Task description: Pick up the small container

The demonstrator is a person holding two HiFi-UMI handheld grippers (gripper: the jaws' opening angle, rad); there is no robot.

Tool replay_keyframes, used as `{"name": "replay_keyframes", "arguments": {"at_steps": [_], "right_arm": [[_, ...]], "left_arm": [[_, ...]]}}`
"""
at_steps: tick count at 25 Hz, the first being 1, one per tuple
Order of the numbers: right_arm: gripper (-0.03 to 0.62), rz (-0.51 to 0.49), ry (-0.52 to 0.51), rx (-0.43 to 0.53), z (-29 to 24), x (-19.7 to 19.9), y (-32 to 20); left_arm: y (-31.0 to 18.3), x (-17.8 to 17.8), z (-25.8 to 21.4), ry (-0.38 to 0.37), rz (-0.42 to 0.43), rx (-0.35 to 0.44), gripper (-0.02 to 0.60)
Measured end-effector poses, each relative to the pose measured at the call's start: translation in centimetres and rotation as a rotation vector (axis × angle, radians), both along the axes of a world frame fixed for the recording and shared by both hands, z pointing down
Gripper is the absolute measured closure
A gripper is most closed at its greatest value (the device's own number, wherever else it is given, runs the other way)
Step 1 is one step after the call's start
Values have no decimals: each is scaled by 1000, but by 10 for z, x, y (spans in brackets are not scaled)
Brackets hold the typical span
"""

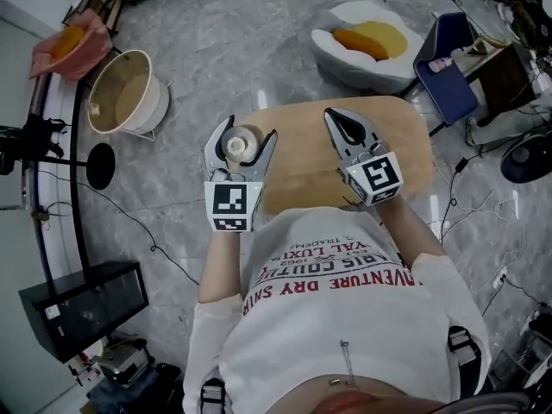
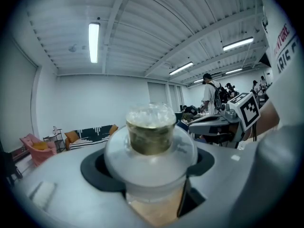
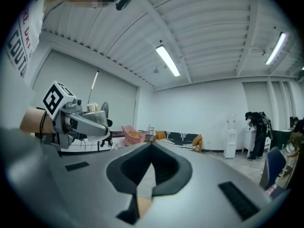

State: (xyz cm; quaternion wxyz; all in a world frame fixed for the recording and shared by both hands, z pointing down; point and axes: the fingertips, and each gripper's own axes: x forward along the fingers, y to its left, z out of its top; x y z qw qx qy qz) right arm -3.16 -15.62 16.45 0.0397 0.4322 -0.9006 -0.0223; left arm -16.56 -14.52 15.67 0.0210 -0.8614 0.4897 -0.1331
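The small container [image 1: 239, 144] is a clear plastic tub with a lid, and it sits between the jaws of my left gripper [image 1: 247, 136], over the left end of the wooden table [image 1: 405, 145]. In the left gripper view the container [image 2: 151, 141] fills the middle, and the left gripper [image 2: 150, 167] is shut on its body from both sides. My right gripper [image 1: 343, 123] hovers over the table to the right, shut and empty. The right gripper view shows the right gripper's [image 3: 151, 151] jaws meeting with nothing between them, and the left gripper [image 3: 80, 120] at the left.
A round beige bin [image 1: 125, 93] stands on the floor at the back left. A white beanbag with an orange cushion [image 1: 366, 41] and a blue chair [image 1: 448, 67] are behind the table. A black box [image 1: 82, 309] and cables lie on the floor at the left.
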Motion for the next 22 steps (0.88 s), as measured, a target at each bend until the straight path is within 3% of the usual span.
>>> {"name": "replay_keyframes", "arguments": {"at_steps": [22], "right_arm": [[606,-10,14,29,-8,-11,-7]], "left_arm": [[-6,-2,-4,-11,25,13,238]]}}
